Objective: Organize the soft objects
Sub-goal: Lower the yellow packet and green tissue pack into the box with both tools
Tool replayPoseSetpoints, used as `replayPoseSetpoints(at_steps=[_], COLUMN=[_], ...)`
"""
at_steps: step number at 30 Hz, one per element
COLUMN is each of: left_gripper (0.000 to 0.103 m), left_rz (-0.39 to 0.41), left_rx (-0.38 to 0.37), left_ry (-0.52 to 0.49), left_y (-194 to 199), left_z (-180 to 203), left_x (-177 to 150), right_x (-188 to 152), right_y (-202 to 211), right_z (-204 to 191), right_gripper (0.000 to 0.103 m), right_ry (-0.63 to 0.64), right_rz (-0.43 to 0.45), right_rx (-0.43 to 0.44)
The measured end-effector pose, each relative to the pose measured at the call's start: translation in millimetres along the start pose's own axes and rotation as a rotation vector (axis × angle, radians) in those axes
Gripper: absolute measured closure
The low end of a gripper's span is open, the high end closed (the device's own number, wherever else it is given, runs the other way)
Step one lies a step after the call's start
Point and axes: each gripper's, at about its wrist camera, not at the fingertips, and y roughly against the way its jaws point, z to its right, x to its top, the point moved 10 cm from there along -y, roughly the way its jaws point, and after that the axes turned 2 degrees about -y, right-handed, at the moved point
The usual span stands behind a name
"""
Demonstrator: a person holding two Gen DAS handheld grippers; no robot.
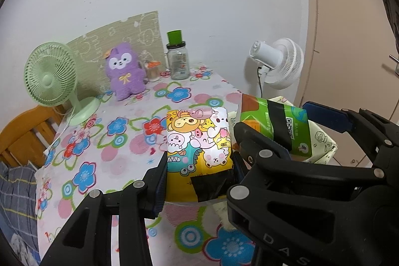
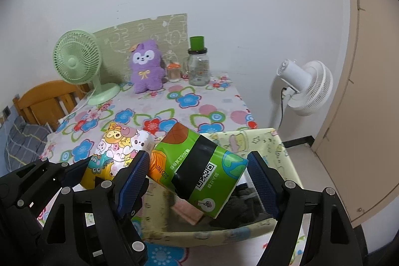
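My left gripper (image 1: 199,168) is shut on a yellow cartoon-print tissue pack (image 1: 199,138) and holds it above the flowered table, beside the storage box. The pack also shows in the right wrist view (image 2: 117,153). My right gripper (image 2: 197,178) is open over a pale yellow fabric storage box (image 2: 271,141). A green tissue pack (image 2: 199,168) lies tilted in the box between its fingers, touching neither pad that I can see. The green pack (image 1: 281,124) and the box (image 1: 321,138) also show in the left wrist view. A purple plush toy (image 1: 124,71) stands at the table's back.
A green desk fan (image 1: 52,76) stands at the back left. A glass jar with a green lid (image 1: 177,59) and a small jar (image 1: 153,70) stand at the back. A white floor fan (image 2: 304,86) stands right of the table. Dark cloth (image 2: 247,206) and a pink item (image 2: 187,212) lie in the box.
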Motion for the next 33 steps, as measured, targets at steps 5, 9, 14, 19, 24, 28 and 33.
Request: replayPoseSetpoints(at_steps=[5, 9, 14, 19, 24, 28, 33], left_gripper=[0.054, 0.054, 0.054, 0.054, 0.054, 0.051, 0.047], left_rz=[-0.002, -0.012, -0.028, -0.036, -0.051, -0.076, -0.1], left_rx=[-0.026, -0.043, -0.056, -0.063, -0.084, -0.097, -0.093], left_ry=[-0.018, -0.036, -0.051, -0.069, -0.084, -0.086, -0.104], left_y=[-9, -19, -33, -49, -63, -74, -85], left_z=[16, 28, 38, 45, 56, 60, 59], left_x=[7, 10, 12, 15, 15, 12, 8], right_x=[1, -1, -2, -6, -10, -14, -17], right_y=[-4, -10, -19, -27, -36, -47, -57], right_z=[21, 36, 50, 64, 74, 80, 81], right_gripper=[0.021, 0.021, 0.021, 0.021, 0.021, 0.021, 0.021], right_ry=[-0.014, -0.029, -0.051, -0.082, -0.095, -0.103, -0.101], right_rz=[-0.003, -0.013, -0.025, -0.037, -0.053, -0.074, -0.092], right_rx=[-0.031, -0.05, -0.058, -0.062, -0.077, -0.088, -0.087])
